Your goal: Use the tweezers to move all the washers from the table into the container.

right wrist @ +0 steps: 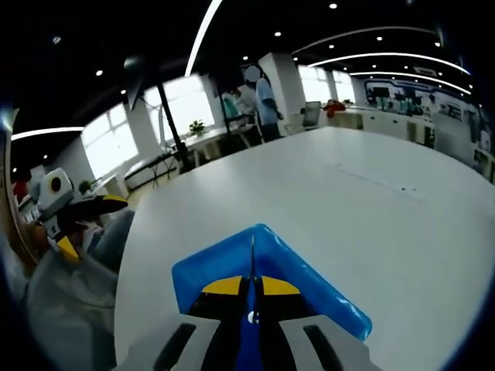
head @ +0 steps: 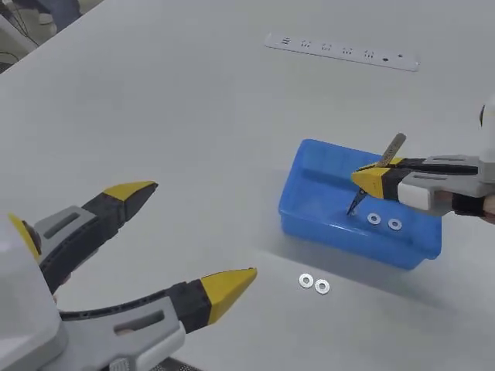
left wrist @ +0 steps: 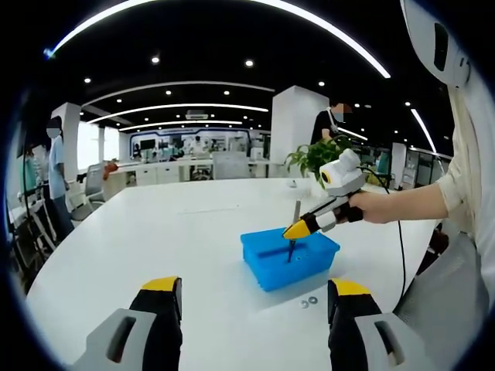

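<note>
Right tongs (head: 363, 178): yellow tips on a black and grey body that the head view's right edge cuts off. The jaws are closed on the tweezers (head: 355, 203), a slim metal pair held tilted, with the point down inside the container (head: 340, 234) and the upper end sticking out above the tongs. Whether the point pinches anything is too small to tell. Container: a shallow rectangular tray of glossy blue plastic with rounded corners, standing on the counter (head: 193, 100), which has a smooth, matte, pale grey top. Washers (head: 374, 219): two flat silvery rings lie side by side on the tray floor, just beside the tweezer point. Loose washers (head: 306, 280): two more lie close together on the counter near the tray's front wall. Left tongs (head: 201, 229): the jaws are spread wide and hold nothing. They are well apart from the tray, and the rear is cut off at the lower left corner. Power strip (head: 340, 51): long and white, at the far side. The left gripper view adds the hand (left wrist: 371, 207) gripping the right tongs and a potted plant (left wrist: 313, 158) behind it. In the right gripper view, a pale speck between the jaws is too blurred to identify.
</note>
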Motion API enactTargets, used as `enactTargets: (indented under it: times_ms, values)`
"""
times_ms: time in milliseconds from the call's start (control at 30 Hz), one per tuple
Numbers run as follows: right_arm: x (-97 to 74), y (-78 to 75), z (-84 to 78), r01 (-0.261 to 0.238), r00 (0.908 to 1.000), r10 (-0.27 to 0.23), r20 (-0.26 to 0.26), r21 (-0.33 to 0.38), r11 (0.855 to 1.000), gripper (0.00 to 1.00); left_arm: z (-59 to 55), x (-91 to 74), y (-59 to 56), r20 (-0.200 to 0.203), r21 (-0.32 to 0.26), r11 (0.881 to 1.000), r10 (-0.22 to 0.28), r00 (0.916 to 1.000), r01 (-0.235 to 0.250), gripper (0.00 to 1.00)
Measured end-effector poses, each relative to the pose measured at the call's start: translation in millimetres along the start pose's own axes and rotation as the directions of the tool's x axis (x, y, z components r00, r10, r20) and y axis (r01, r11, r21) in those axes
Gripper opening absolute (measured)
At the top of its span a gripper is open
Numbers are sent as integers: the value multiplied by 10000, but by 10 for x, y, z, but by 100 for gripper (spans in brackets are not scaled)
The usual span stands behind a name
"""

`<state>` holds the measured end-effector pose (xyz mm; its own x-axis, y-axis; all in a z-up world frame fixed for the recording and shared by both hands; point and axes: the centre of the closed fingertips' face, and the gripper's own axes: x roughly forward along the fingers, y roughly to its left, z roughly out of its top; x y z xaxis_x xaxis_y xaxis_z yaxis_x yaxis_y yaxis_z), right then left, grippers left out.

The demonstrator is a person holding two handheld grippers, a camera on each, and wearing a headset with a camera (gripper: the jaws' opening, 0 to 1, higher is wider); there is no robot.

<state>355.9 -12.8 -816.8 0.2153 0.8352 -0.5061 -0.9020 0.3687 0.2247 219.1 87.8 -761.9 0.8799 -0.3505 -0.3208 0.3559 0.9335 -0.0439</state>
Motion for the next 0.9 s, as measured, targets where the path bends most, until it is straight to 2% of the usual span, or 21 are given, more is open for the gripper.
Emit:
enactTargets:
  times_ms: [233, 433, 633, 700, 900]
  values:
    - [15, 12, -31, 41, 9998, -47, -187, -329, 9995, 3, -7, -2, 11, 0, 0, 10000, 16, 10000, -16, 78]
    - [-16, 45, -26, -22, 9999, 14, -116, -705, 9975, 4, -7, -3, 14, 1, 21, 10000, 22, 10000, -22, 78]
    - [-149, 102, 93, -42, 9991, 68, 419, -625, 9980, 4, 2, -4, 12, 29, 12, 10000, 49, 10000, -49, 78]
    - [-209, 119, 151, 90, 9980, -42, 637, -754, 9971, 4, 1, -5, 13, 27, 16, 10000, 43, 10000, -43, 78]
    - [-357, 266, 273, -46, 9931, 128, 1162, -708, 9975, 4, -4, -2, 8, 4, 34, 10000, 11, 10000, -11, 77]
